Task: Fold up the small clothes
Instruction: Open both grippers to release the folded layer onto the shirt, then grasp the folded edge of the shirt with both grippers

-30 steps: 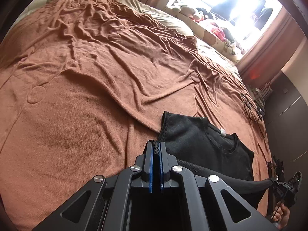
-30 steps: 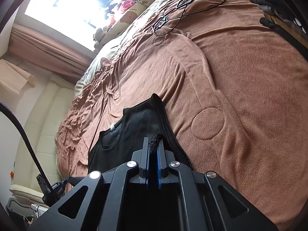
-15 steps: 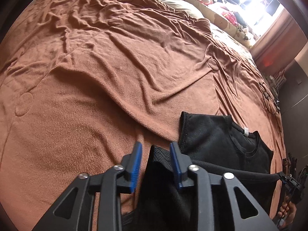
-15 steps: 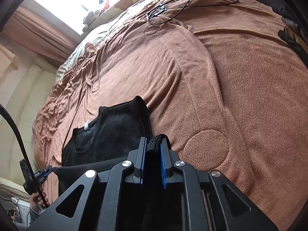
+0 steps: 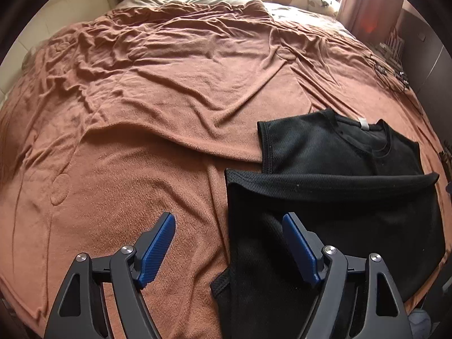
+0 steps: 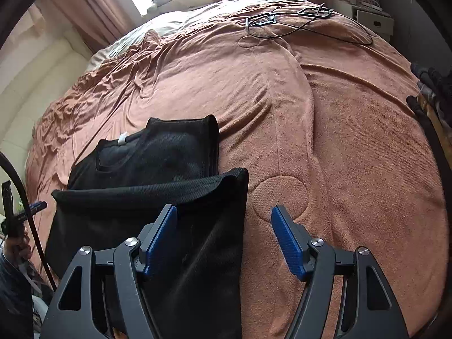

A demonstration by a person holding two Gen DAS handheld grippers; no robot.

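Observation:
A small black sleeveless top (image 5: pixel 333 197) lies on the brown bed cover, its lower half folded up over the chest; the neckline and white label (image 5: pixel 364 124) still show beyond the fold edge. It also shows in the right wrist view (image 6: pixel 158 197). My left gripper (image 5: pixel 228 231) is open and empty, just above the garment's left edge. My right gripper (image 6: pixel 224 227) is open and empty, above the garment's right edge. The left gripper's tip also shows at the far left of the right wrist view (image 6: pixel 34 207).
The brown blanket (image 5: pixel 169 99) covers the whole bed, wrinkled toward the far side. Black cables (image 6: pixel 296 22) lie on the far right part. Dark clothes (image 6: pixel 432 84) sit at the right edge. Pillows and soft toys line the window side.
Both grippers were shut on the garment's hem and carried it up over the chest. They have since opened, let go of the cloth and pulled back. The folded flap now lies flat.

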